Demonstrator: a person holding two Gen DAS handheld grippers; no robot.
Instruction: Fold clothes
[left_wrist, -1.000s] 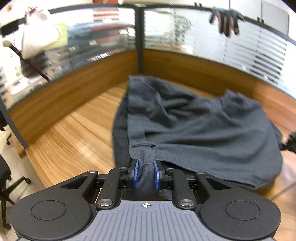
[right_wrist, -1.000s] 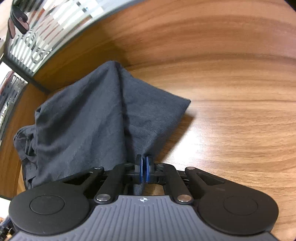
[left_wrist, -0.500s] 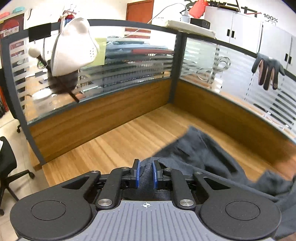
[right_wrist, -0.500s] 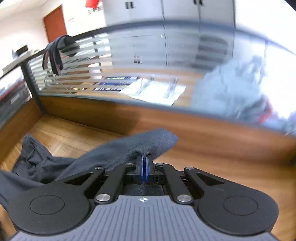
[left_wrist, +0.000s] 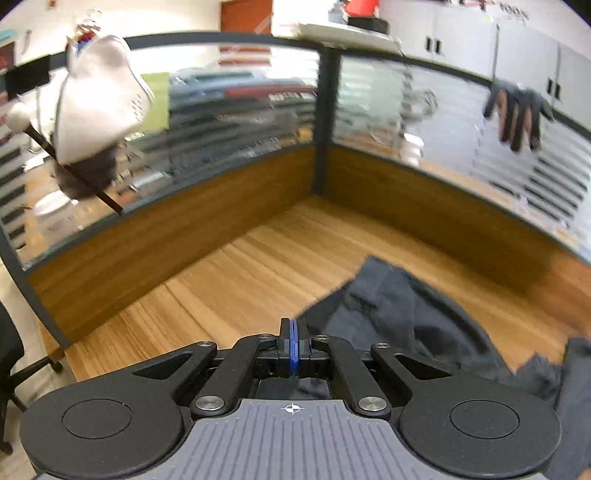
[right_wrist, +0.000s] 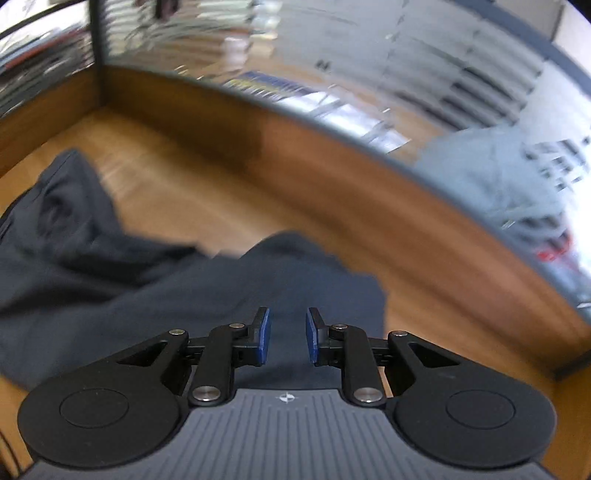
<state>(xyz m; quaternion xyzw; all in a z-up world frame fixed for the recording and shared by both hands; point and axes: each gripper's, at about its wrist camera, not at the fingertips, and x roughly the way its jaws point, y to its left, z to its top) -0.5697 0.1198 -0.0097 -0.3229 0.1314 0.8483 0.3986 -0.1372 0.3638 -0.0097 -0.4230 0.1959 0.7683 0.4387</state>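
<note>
A dark grey garment (left_wrist: 399, 314) lies crumpled on the wooden desk (left_wrist: 258, 273). In the left wrist view its edge runs up to my left gripper (left_wrist: 293, 330), whose blue pads are pressed together on a thin bit of the cloth. In the right wrist view the garment (right_wrist: 155, 295) spreads left and under my right gripper (right_wrist: 287, 334). That gripper's jaws are opening, and its pads (right_wrist: 263, 336) stand apart without pressing on the fabric seen through the gap.
Wooden partition walls topped with glass (left_wrist: 240, 122) enclose the desk corner. A dark glove (left_wrist: 517, 110) hangs on the right-hand glass. A white cap (left_wrist: 99, 103) hangs at the left, with an office chair (left_wrist: 7, 350) beyond the desk edge. Bare wood lies left of the garment.
My left jaws closed fully on the cloth that was between them. My right jaws, shut on the garment before, have parted and let it drop as the gripper rose and rolled.
</note>
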